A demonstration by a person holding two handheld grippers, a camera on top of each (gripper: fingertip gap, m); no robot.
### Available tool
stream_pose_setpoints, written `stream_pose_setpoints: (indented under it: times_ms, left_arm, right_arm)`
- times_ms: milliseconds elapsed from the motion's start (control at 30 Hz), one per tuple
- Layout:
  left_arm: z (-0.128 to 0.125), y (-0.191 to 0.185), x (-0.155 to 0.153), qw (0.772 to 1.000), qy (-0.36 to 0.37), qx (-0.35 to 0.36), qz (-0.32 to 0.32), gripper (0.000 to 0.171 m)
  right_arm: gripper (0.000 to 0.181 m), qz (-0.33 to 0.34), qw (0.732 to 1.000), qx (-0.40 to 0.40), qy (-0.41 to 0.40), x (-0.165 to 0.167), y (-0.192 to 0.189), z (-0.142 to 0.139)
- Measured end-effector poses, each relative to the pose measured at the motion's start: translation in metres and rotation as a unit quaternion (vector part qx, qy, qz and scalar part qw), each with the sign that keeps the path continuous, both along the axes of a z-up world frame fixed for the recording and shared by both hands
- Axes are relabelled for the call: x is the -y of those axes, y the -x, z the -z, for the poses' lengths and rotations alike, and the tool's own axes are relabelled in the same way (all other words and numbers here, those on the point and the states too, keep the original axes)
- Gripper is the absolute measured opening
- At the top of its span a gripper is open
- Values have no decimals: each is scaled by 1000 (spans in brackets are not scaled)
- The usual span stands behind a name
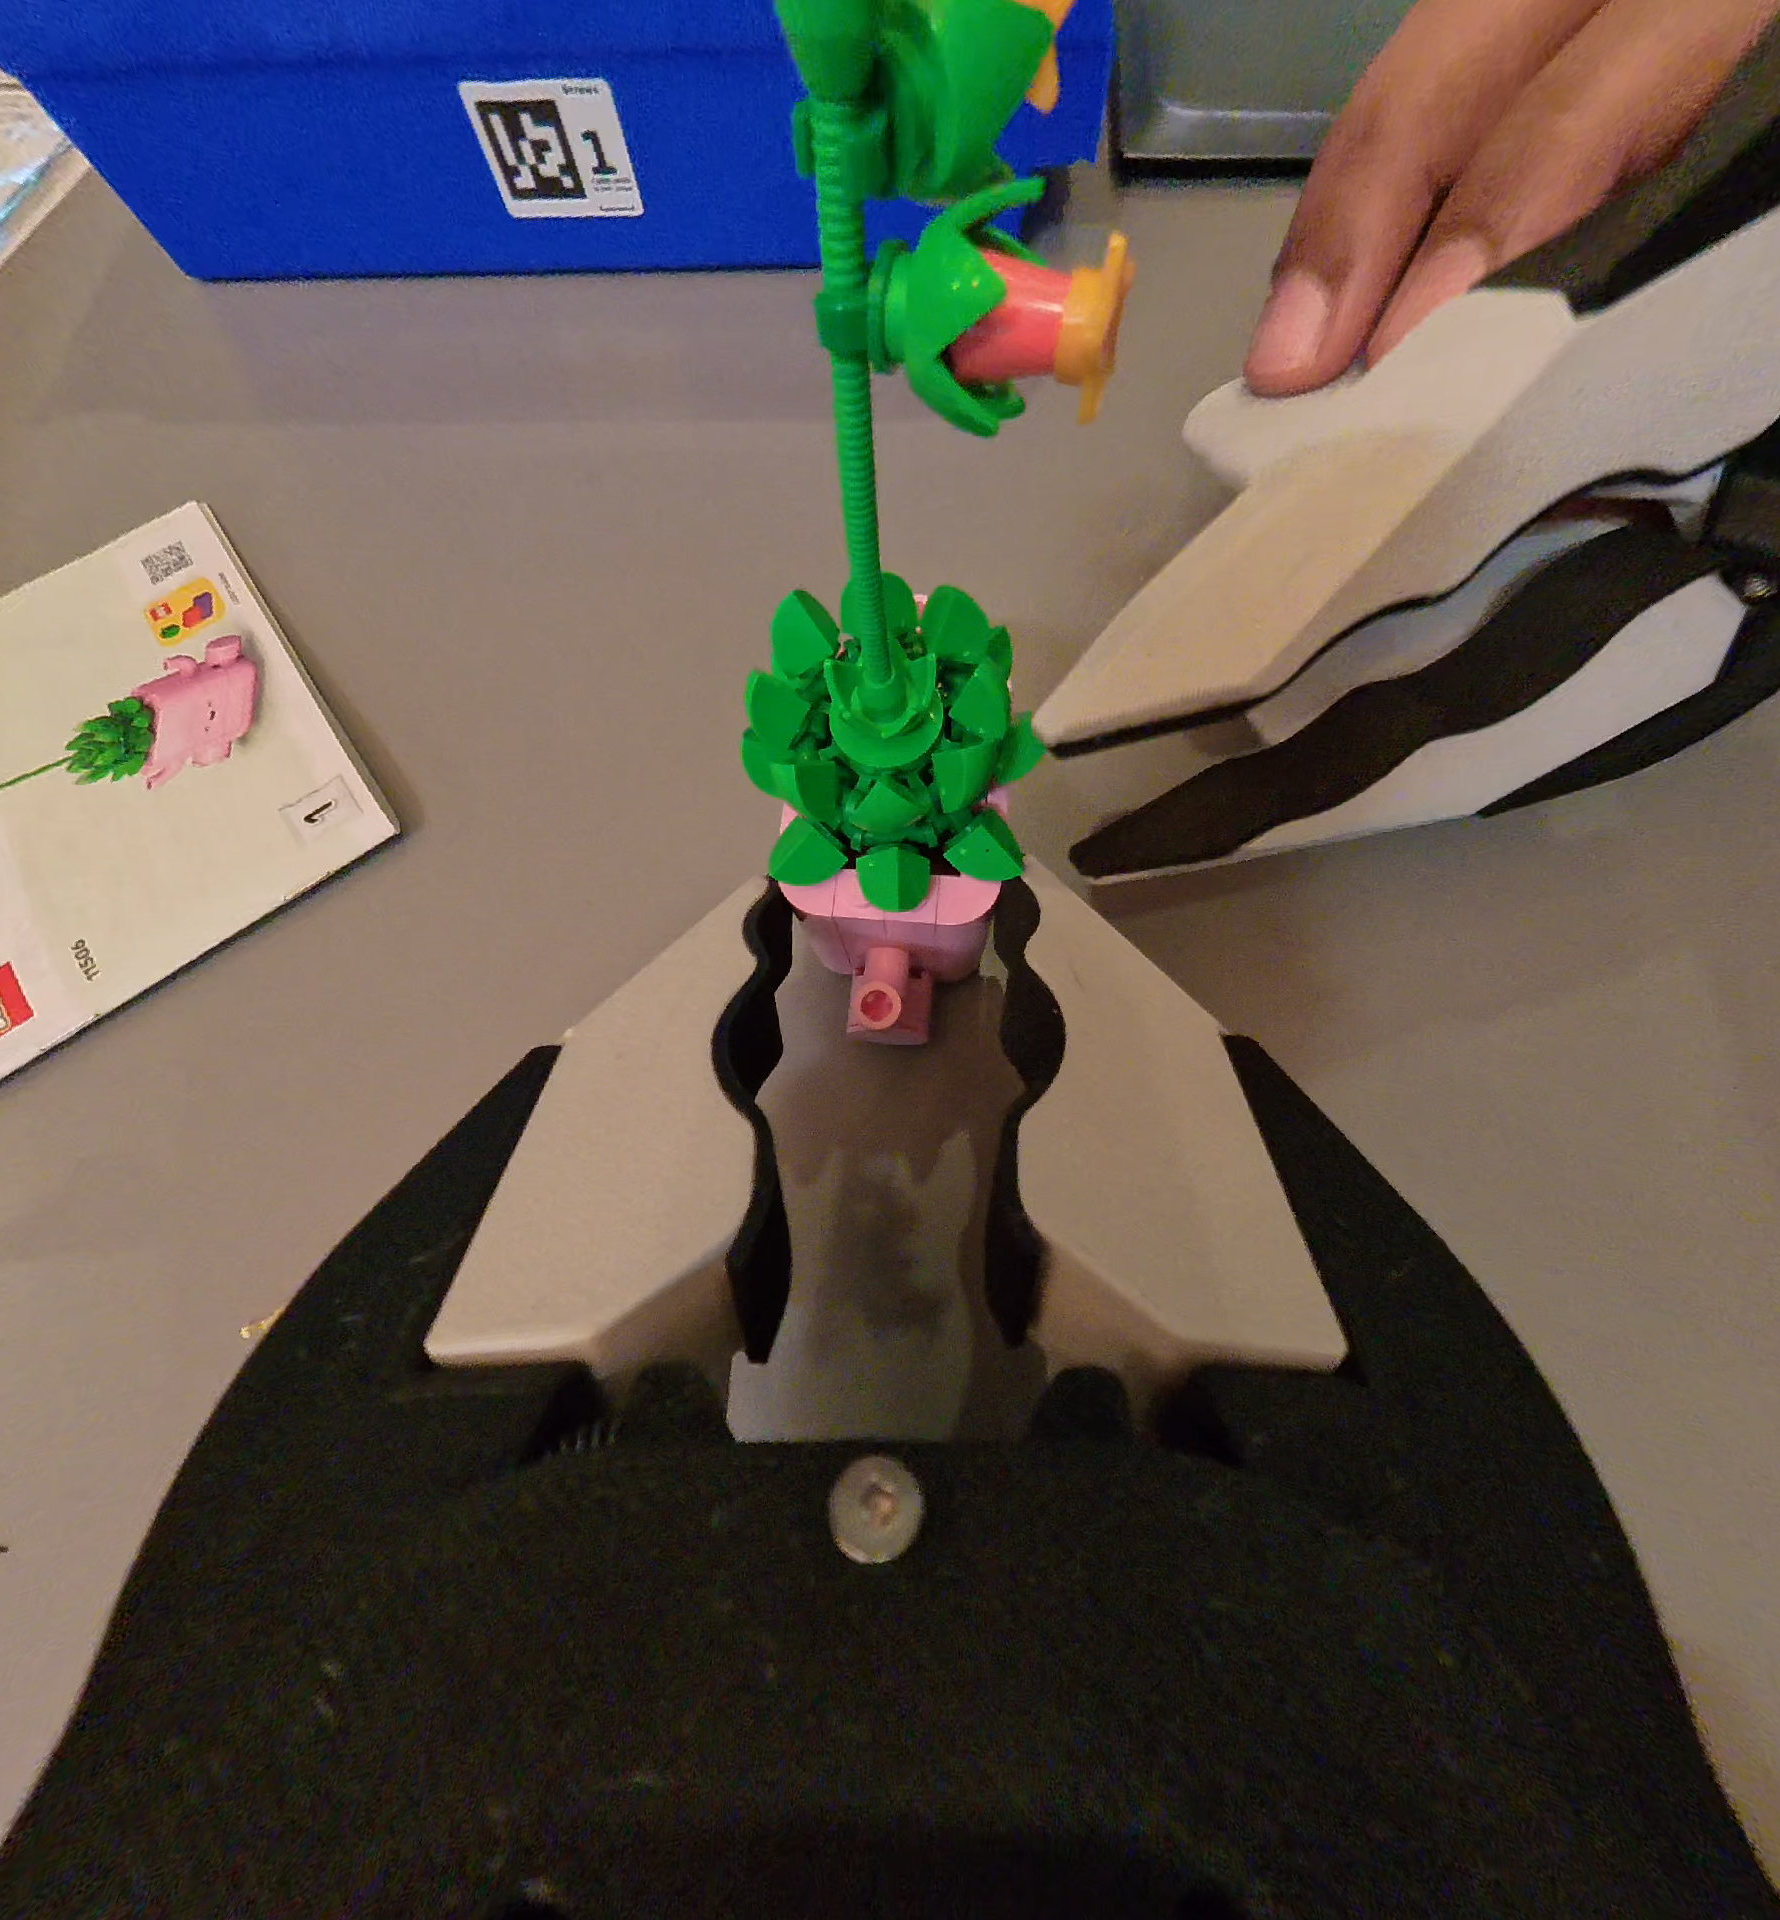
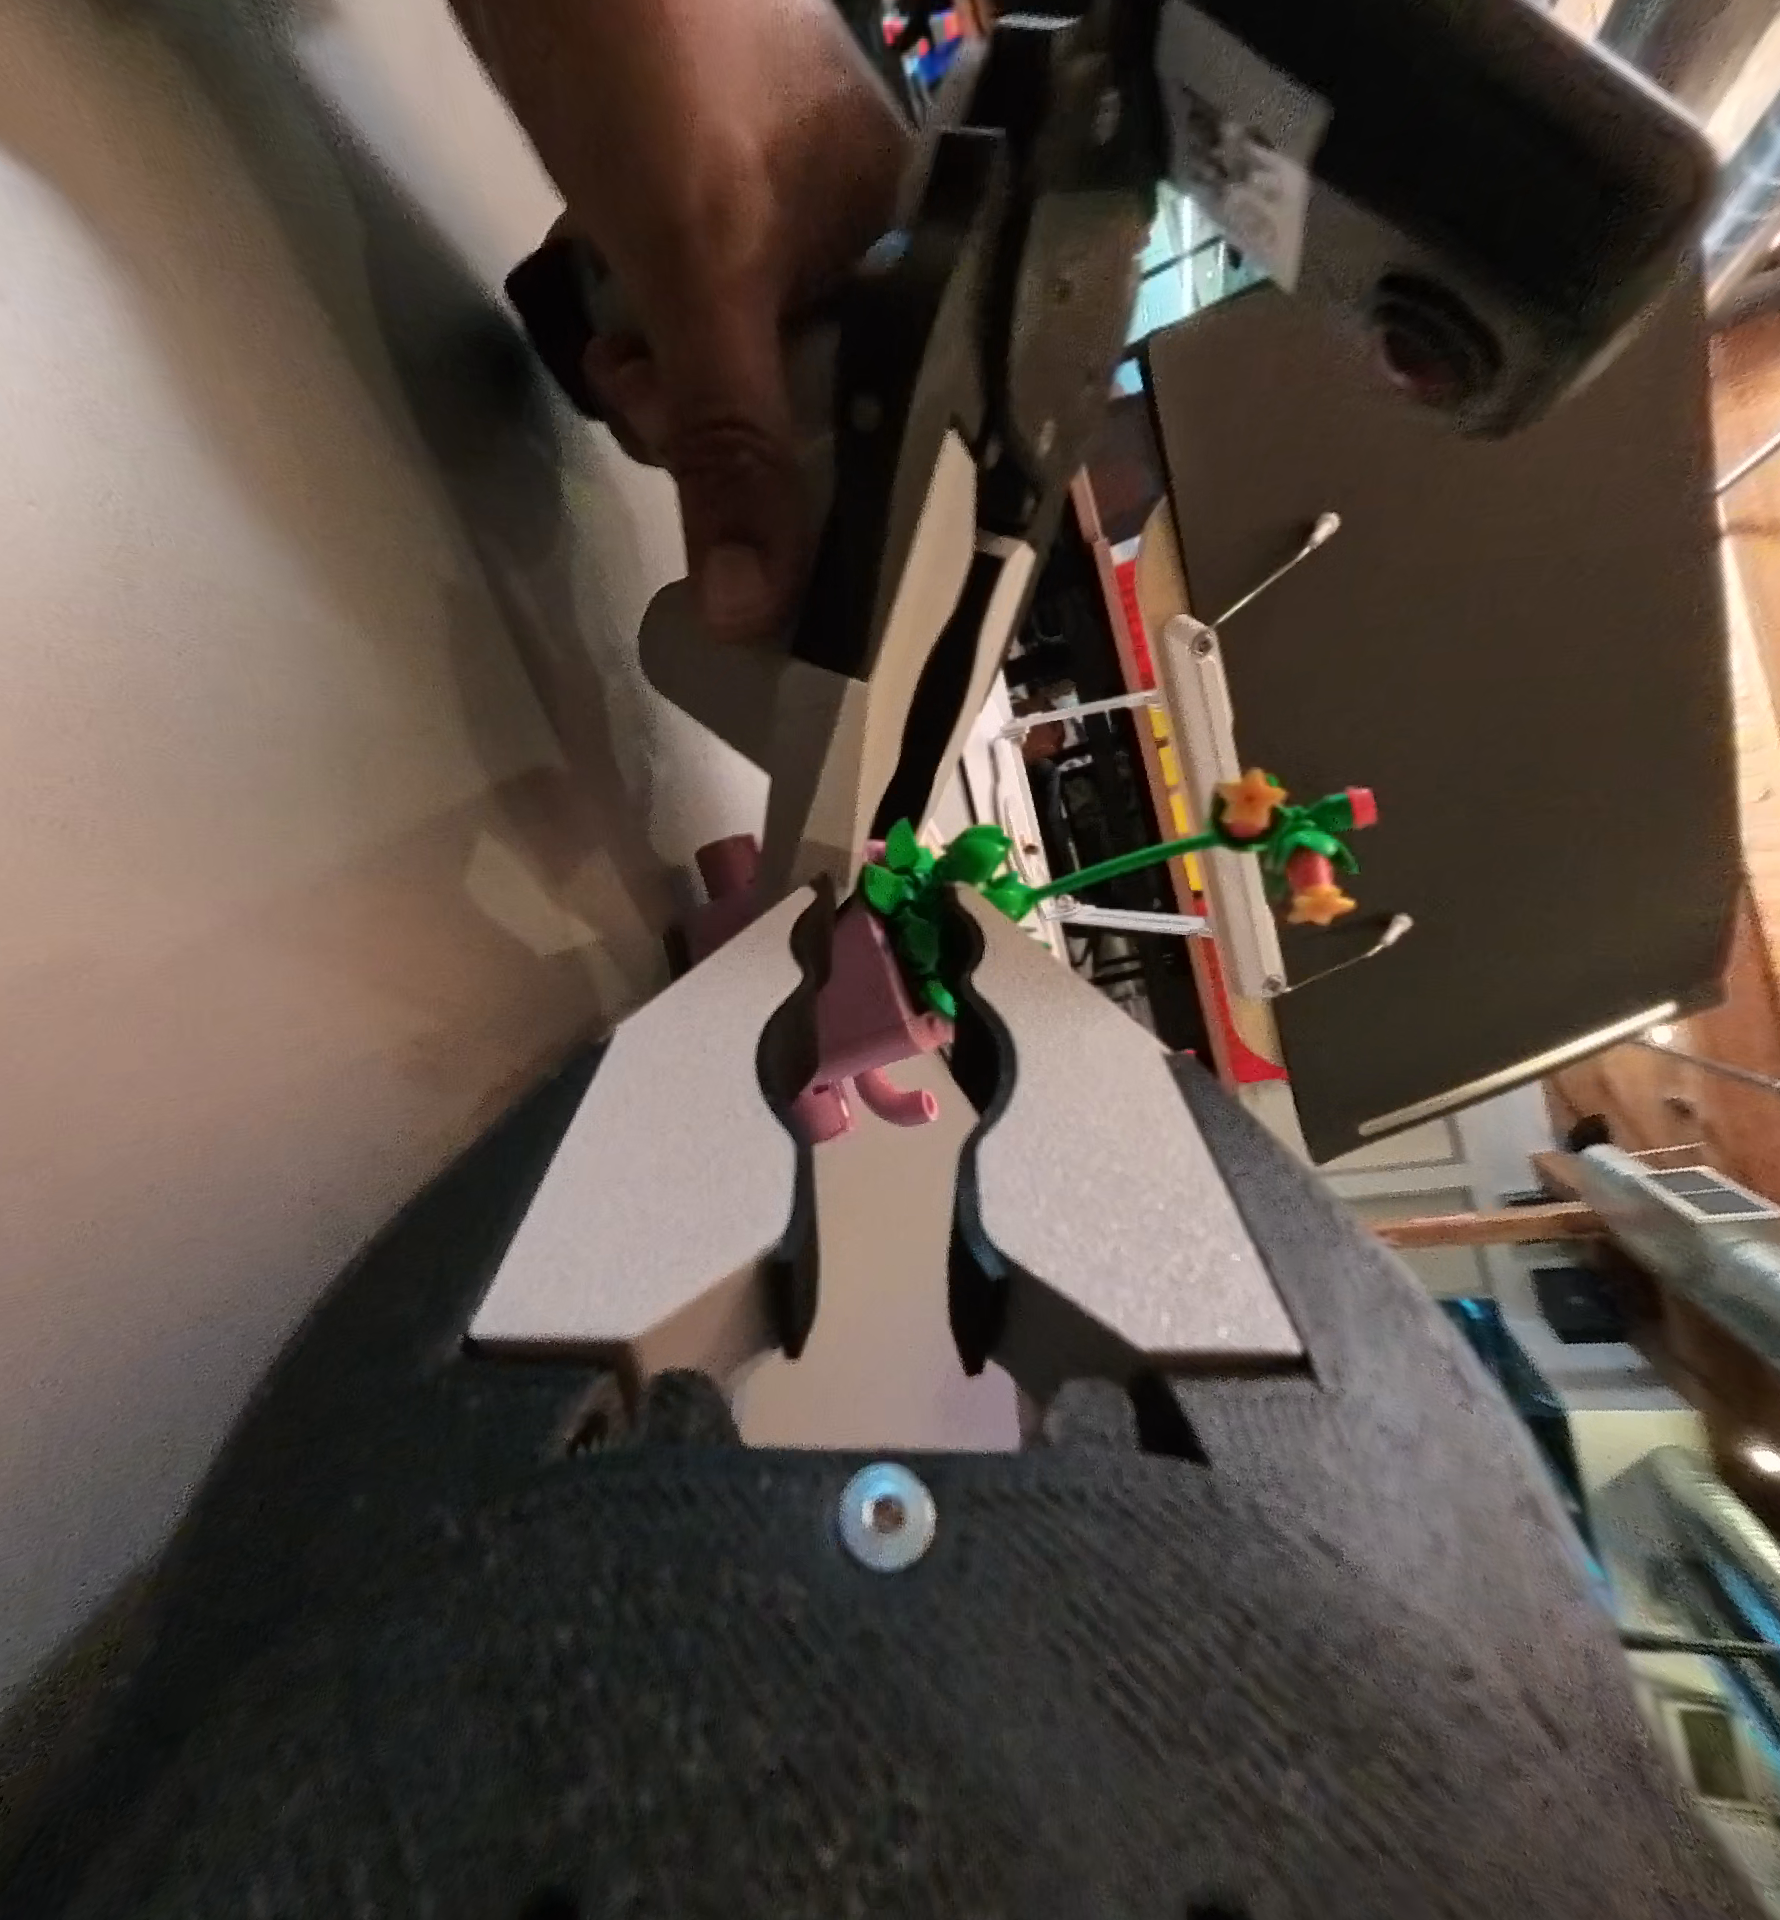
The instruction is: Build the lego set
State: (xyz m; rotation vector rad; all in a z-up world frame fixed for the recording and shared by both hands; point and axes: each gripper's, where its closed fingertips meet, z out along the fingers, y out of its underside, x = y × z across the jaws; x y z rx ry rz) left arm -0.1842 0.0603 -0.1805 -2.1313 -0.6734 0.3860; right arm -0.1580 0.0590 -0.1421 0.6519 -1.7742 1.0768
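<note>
Left wrist view shows the left claw (image 1: 891,914) pinching the pink pot (image 1: 896,925) of the nearly built plant by its side walls, above the grey bench (image 1: 450,416), with the ribbed green stem (image 1: 858,457) rising toward 12 o'clock to the flowers (image 1: 1011,322). The right claw (image 1: 1062,800) sits at 3 o'clock from the leaves (image 1: 881,748), its fingers nearly together and seemingly empty, though I cannot tell for sure. I judge the model light but fragile: hold the stiff, blocky pot, not the whippy stem or clip-on leaves, which would likely pop off.
</note>
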Motion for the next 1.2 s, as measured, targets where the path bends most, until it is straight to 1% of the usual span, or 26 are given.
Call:
stream_pose_setpoints:
  times_ms: [100,200,300,400,533,633,900,1200]
  left_arm:
    - [0,0,0,1000,4,-3,-1,40]
    - [1,0,0,1000,5,-3,0,40]
    - [1,1,0,1000,13,-9,2,40]
    - [1,0,-1,1000,19,-13,4,40]
    - [1,0,-2,1000,21,-14,8,40]
    - [2,1,-2,1000,20,-13,8,40]
    - [2,2,-4,1000,20,-21,10,40]
    - [3,1,-4,999,26,-27,20,39]
  right_arm:
    - [16,2,1000,-24,-15,0,1,5]
    - [18,-1,1000,-12,-16,0,1,7]
    - [19,-15,1000,14,-9,0,-3,7]
    - [19,-31,998,58,11,1,-9,3]
    - [17,-27,994,100,24,1,-6,2]
    - [16,-17,993,113,21,-1,0,4]
    - [10,-12,994,106,21,-3,3,4]
    - [7,1,997,75,11,-1,4,5]
